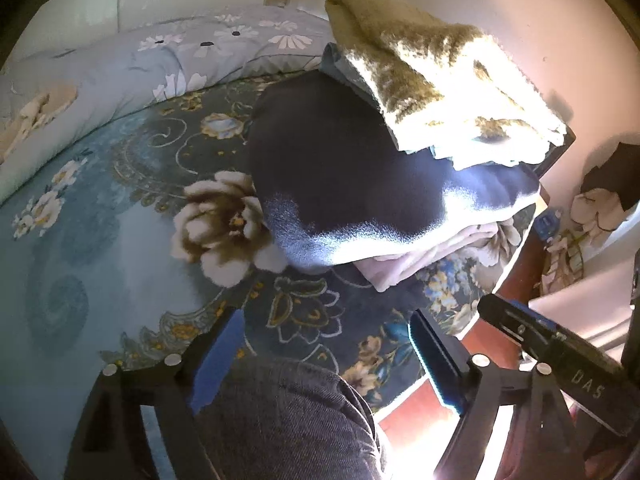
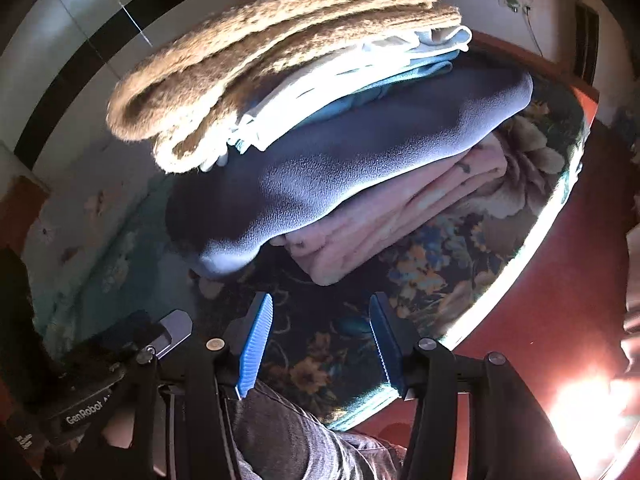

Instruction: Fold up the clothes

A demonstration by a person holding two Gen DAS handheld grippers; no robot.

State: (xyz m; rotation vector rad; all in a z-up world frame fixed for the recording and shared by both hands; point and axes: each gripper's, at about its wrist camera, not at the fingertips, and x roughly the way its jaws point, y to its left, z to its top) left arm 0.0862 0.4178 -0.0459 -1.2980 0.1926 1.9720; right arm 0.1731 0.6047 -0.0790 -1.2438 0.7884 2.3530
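Folded stack (image 1: 400,184) on floral bedspread (image 1: 100,240) near bed corner: tan fleece (image 2: 280,60) on top, navy garment (image 2: 340,168), pink piece (image 2: 400,220) beneath. Left gripper (image 1: 324,356) and right gripper (image 2: 320,344) both spread apart, empty, short of stack. Apparently between garments; next needs locating unfolded item.

A bed covered by a dark teal floral bedspread (image 1: 100,216) fills most of the view, with a pale blue daisy-print quilt (image 1: 132,68) rolled along its far edge against a light wall (image 1: 500,12). Beside the bed the red floor (image 2: 560,292) shows, with harsh bright light glaring off it at the lower right.
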